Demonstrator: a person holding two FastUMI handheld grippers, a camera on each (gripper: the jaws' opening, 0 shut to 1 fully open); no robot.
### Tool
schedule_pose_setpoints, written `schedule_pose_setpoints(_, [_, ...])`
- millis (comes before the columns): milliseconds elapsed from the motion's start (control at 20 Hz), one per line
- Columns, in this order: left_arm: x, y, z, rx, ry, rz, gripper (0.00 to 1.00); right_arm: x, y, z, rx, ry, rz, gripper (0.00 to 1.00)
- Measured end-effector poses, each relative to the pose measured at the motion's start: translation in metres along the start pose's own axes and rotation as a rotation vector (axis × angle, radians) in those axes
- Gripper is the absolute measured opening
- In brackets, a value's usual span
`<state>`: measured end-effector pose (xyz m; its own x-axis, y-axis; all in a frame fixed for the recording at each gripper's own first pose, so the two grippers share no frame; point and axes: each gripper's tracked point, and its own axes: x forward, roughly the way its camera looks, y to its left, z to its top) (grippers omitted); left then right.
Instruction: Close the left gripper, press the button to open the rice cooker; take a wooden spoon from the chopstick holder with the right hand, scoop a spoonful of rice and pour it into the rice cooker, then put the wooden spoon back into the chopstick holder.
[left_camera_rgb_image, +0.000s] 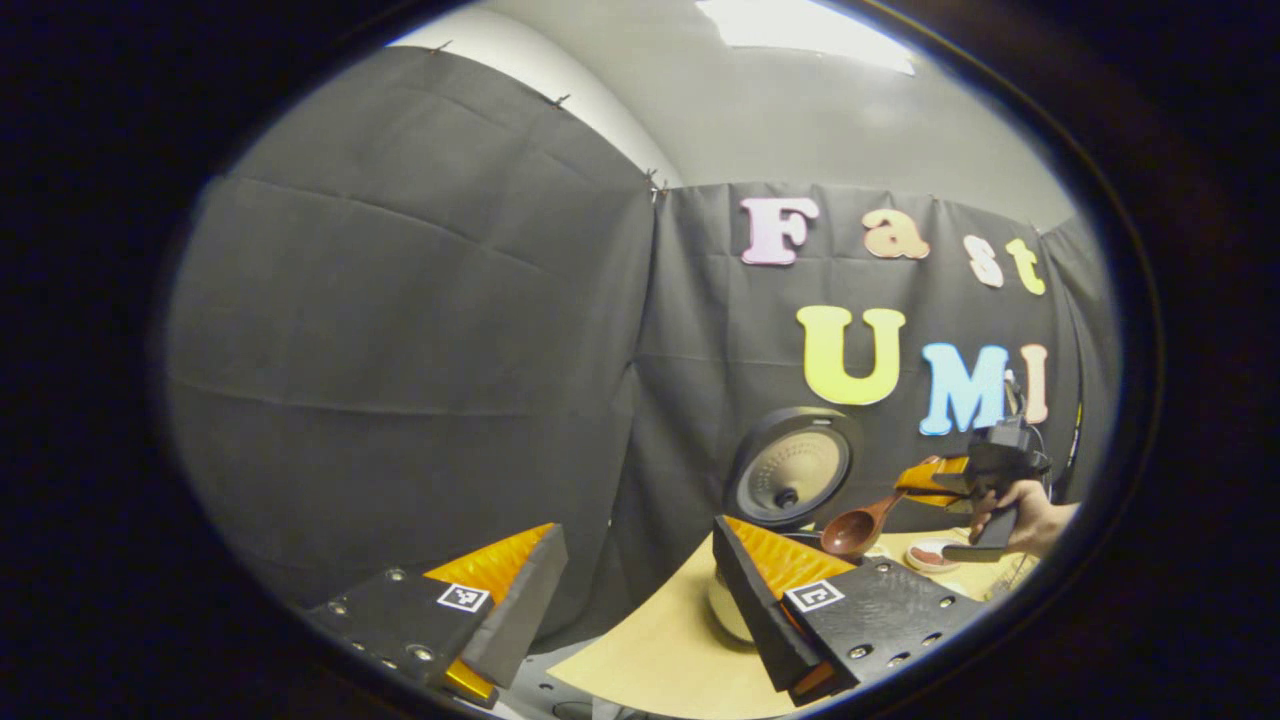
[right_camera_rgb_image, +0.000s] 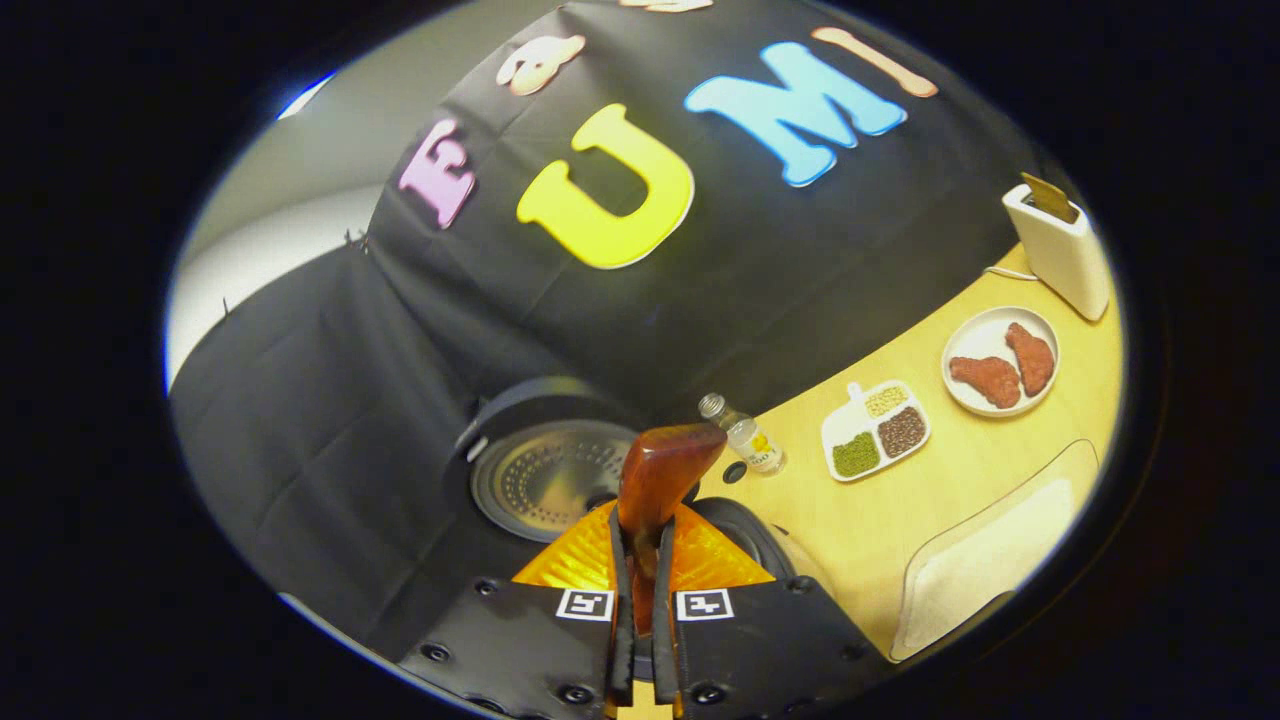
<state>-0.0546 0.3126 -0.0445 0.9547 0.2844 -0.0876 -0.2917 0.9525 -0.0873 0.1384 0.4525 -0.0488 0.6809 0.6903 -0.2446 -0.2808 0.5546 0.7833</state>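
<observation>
Right gripper clamps wooden spoon above open rice cooker | left gripper spread wide

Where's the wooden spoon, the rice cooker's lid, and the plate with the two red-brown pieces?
wooden spoon (left_camera_rgb_image: 850, 531): left gripper view, on its bowl.
rice cooker's lid (right_camera_rgb_image: 545, 478): right gripper view, on its metal inner face.
plate (right_camera_rgb_image: 963, 343): right gripper view, on its bare white rim.

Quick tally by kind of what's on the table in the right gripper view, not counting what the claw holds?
Rice cooker: 1
Glass bottle: 1
Divided tray of grains: 1
Plate: 1
Meat pieces on it: 2
Toaster: 1
Placemat: 1
Total: 8
</observation>
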Motion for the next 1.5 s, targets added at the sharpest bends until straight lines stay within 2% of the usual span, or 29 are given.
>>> schedule_pose_setpoints(50, [0.004,-0.012,0.004,0.000,-0.006,-0.021,0.91,-0.011,-0.011,0.016,0.005,-0.026,-0.010,0.09])
schedule_pose_setpoints(250, [0.011,-0.066,0.016,-0.005,-0.033,-0.093,0.90,-0.061,-0.055,0.065,0.027,-0.115,-0.052,0.09])
schedule_pose_setpoints(400, [0.013,-0.115,0.018,-0.012,-0.033,-0.154,0.90,-0.101,-0.096,0.100,0.013,-0.179,-0.112,0.08])
schedule_pose_setpoints(850, [0.020,-0.223,0.024,-0.012,-0.046,-0.281,0.91,-0.214,-0.205,0.160,-0.089,-0.283,-0.308,0.09])
schedule_pose_setpoints(1150, [0.017,-0.270,0.025,-0.005,-0.052,-0.309,0.89,-0.264,-0.260,0.172,-0.101,-0.301,-0.397,0.09])
schedule_pose_setpoints(1500, [0.009,-0.304,0.022,0.011,-0.048,-0.316,0.91,-0.283,-0.318,0.147,-0.138,-0.250,-0.487,0.09])
